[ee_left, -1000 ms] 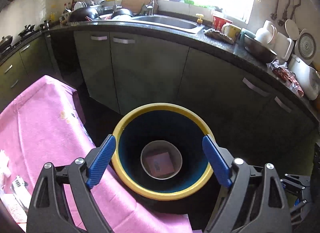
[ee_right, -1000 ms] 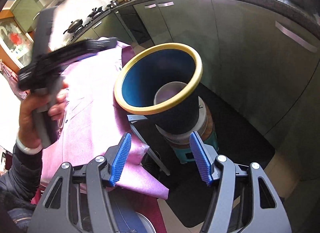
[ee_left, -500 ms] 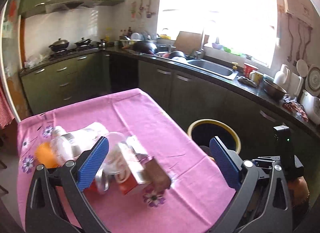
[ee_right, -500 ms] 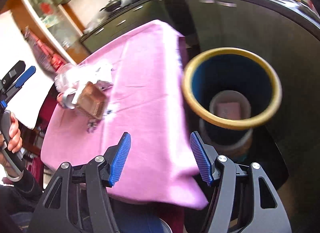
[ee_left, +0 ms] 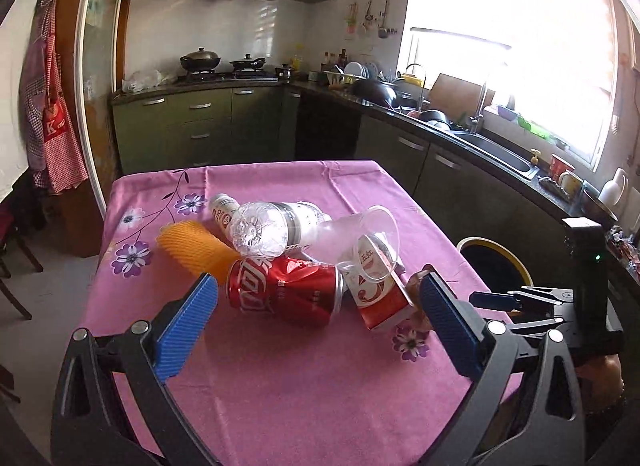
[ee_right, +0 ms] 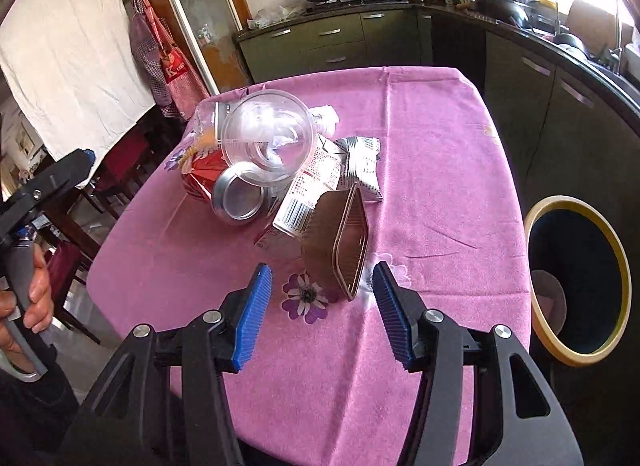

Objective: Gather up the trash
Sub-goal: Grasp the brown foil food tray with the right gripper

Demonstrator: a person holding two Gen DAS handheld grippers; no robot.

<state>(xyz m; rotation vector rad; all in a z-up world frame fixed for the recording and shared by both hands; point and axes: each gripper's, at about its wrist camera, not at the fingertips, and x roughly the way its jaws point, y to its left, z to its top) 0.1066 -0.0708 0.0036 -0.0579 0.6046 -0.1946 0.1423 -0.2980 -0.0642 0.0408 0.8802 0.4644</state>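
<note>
R gripper (ee_right: 322, 308) hangs open and empty w/ the brown tray (ee_right: 340, 240) just beyond its tips; its jaws have just been narrowing, prob. to fit the tray's width. L gripper (ee_left: 316, 318) is spread wide, nothing between its pads, facing the red can (ee_left: 284, 292), prob. the next pick. Rest of the trash is heaped round the can mid-bench (ee_left: 280, 394): carton (ee_left: 378, 298), clear cup (ee_left: 376, 246), bottle (ee_left: 276, 229), orange foam net (ee_left: 192, 248). Bin (ee_right: 576, 280) stands off the bench edge, far side of the can, mouth tilted toward the pile for short drops.
</note>
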